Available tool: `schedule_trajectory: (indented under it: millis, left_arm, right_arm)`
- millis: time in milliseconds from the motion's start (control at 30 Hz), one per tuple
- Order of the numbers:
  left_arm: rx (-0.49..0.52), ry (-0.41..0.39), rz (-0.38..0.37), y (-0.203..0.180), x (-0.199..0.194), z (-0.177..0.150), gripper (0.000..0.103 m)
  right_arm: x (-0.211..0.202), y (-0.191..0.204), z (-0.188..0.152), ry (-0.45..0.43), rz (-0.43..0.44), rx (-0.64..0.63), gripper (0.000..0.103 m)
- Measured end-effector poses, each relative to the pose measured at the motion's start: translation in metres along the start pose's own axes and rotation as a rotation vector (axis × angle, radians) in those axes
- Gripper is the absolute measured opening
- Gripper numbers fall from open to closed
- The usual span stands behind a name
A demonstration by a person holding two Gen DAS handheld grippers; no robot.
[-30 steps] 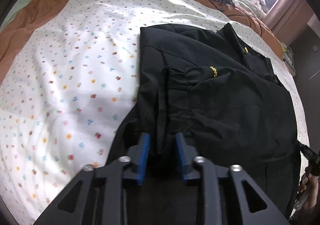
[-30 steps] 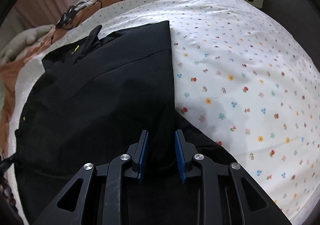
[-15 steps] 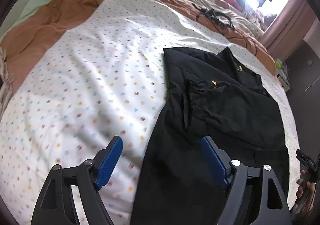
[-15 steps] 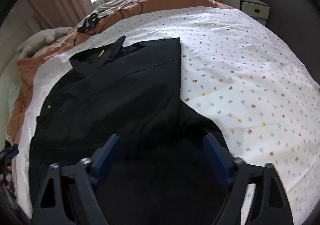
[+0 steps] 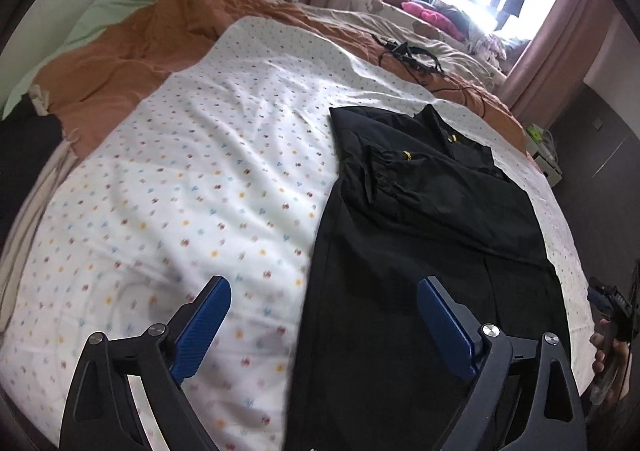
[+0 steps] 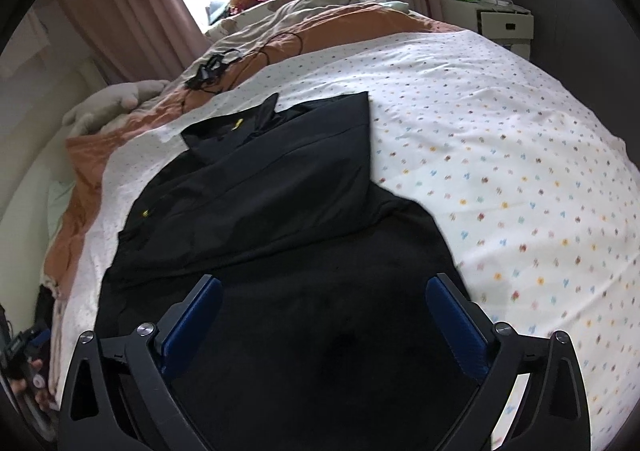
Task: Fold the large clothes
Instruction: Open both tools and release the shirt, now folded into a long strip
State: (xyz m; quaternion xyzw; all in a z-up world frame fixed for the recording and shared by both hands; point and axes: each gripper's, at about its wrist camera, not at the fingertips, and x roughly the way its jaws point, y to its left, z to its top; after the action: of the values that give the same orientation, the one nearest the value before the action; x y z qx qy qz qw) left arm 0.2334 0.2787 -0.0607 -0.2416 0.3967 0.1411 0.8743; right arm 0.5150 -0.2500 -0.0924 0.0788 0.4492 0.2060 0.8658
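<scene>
Cables [image 5: 416, 63] lie on the orange blanket [image 5: 132, 51] beyond the black garment [image 5: 420, 235], which lies partly folded on the dotted sheet [image 5: 192, 187]. Left gripper [image 5: 324, 315] and right gripper [image 6: 324, 315] have just been opening; both gape, holding nothing.

Flowered sheet [image 5: 208, 179], orange duvet [image 5: 132, 63] (crumpled), black cables [image 6: 216, 69], nightstand [image 6: 506, 25].

black jacket [image 5: 420, 219] lying flat on the bed

Partly folded, sleeves tucked in over the body (small yellow logos showing), collar end farthest away.
</scene>
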Motion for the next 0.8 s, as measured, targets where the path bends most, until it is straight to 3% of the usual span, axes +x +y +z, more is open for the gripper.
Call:
schedule_trajectory:
  millis: [433,800]
  left_arm:
    - [-0.001,-0.014,-0.025,0.028,-0.044,-0.077,0.095]
    - [0.031,-0.01,-0.062,0.04,-0.068,-0.139,0.095]
  right_arm:
    - [-0.048,0.016,-0.062,-0.049,0.009,-0.024,0.102]
    - [-0.104,-0.007,-0.118,-0.093,0.009,0.004,0.102]
